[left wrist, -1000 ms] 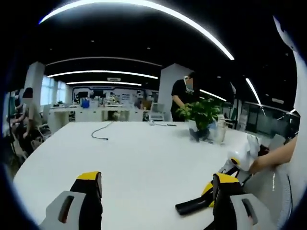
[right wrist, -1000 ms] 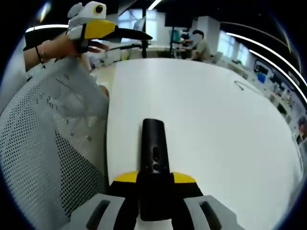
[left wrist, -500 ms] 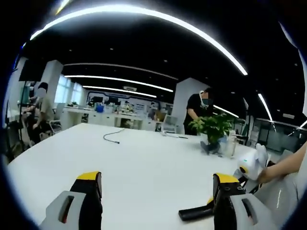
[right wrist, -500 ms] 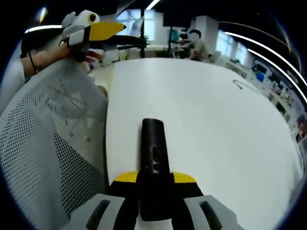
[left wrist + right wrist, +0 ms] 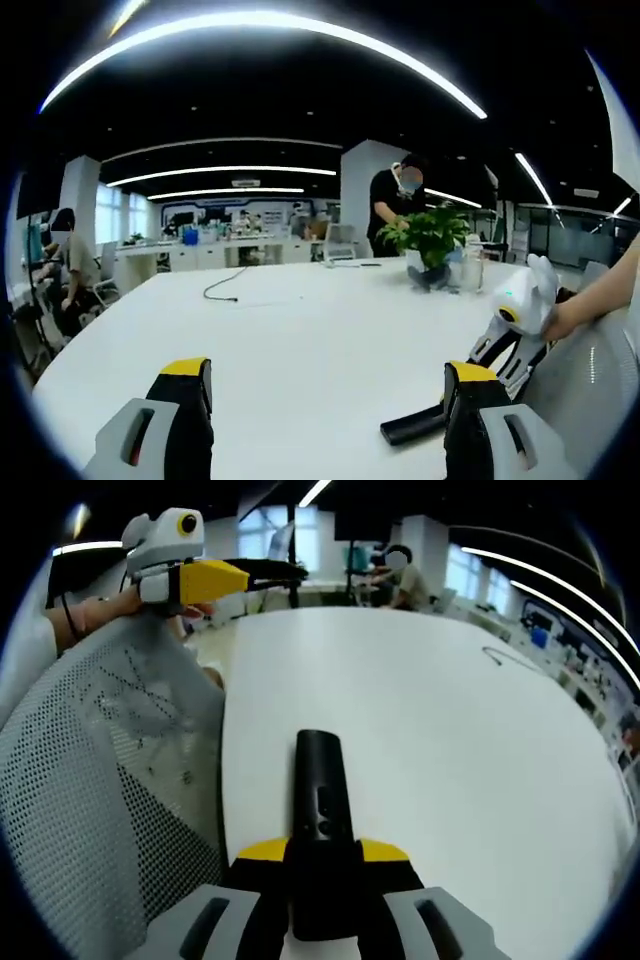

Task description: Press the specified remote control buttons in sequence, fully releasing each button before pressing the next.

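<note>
A black remote control [image 5: 320, 800] lies lengthwise between my right gripper's [image 5: 322, 852] yellow-tipped jaws, which are shut on its near end; its buttons face up and its far end points out over the white table [image 5: 450, 730]. In the left gripper view the remote's tip [image 5: 415, 425] pokes out beside my own right jaw, with the right gripper [image 5: 520, 315] behind it in a person's hand. My left gripper [image 5: 325, 375] is open above the table, holding nothing. From the right gripper view the left gripper [image 5: 190, 570] hovers at the upper left, off the table's edge.
A grey mesh chair back [image 5: 100, 780] stands left of the table edge. A potted plant [image 5: 425, 240] and a black cable [image 5: 225, 285] sit on the far part of the table [image 5: 300, 340]. A person [image 5: 390, 205] stands behind the plant; another [image 5: 65, 260] sits at far left.
The left gripper has swung and dipped slightly; its view panned back so the plant sits nearer centre. The right gripper keeps its hold on the remote, unmoved.
</note>
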A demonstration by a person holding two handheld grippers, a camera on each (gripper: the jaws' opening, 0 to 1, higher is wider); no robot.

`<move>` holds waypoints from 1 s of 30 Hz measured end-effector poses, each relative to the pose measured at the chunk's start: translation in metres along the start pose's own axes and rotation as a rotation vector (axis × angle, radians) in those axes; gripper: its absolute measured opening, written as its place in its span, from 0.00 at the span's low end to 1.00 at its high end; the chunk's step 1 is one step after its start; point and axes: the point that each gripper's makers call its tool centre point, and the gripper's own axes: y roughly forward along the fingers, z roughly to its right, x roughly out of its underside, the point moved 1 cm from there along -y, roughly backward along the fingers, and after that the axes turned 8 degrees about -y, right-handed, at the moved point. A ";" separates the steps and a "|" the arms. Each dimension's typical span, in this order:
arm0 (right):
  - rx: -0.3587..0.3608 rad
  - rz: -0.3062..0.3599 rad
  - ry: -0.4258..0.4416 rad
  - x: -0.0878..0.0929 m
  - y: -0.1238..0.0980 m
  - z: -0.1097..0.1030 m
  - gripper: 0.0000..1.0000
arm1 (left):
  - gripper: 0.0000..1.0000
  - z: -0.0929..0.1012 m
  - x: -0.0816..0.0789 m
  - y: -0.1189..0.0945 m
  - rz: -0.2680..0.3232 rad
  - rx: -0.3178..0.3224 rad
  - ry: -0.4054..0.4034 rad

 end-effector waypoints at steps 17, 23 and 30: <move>-0.033 -0.060 -0.002 0.000 0.000 0.007 0.21 | 0.99 0.000 0.010 0.001 -0.050 0.001 0.027; -0.046 -0.064 -0.023 0.002 0.000 0.011 0.21 | 0.98 -0.001 0.012 0.001 -0.059 0.000 0.030; -0.048 -0.068 -0.040 0.002 0.002 0.020 0.21 | 0.99 -0.001 0.014 0.001 -0.070 0.002 0.023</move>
